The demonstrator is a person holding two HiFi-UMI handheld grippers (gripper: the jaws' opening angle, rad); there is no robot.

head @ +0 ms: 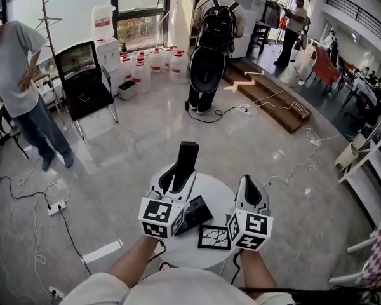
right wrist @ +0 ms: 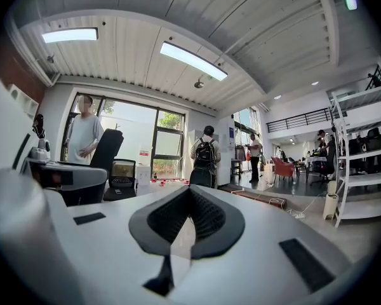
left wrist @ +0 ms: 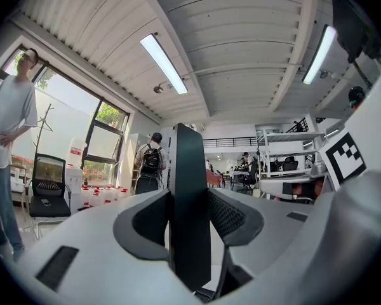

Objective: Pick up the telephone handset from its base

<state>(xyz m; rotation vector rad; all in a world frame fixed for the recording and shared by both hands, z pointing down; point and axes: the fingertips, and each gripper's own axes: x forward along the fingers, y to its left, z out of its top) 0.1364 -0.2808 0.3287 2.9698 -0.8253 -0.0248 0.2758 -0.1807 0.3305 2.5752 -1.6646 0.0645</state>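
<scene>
The left gripper (head: 176, 182) clenched the black handset (head: 187, 156) upright, clear above its base (head: 194, 213); the right gripper (head: 251, 192) was closed on nothing. The handset looked stiff, light, smooth plastic (probably slippery), best taken across its narrow middle by 2 pads.

My head camera looks steeply down on the round table (head: 221, 196). Cameras on my left gripper (head: 180, 173) and right gripper (head: 249, 182) sit close behind the jaws, facing level. All three share the backpack wearer (head: 217, 27), upper centre.
</scene>
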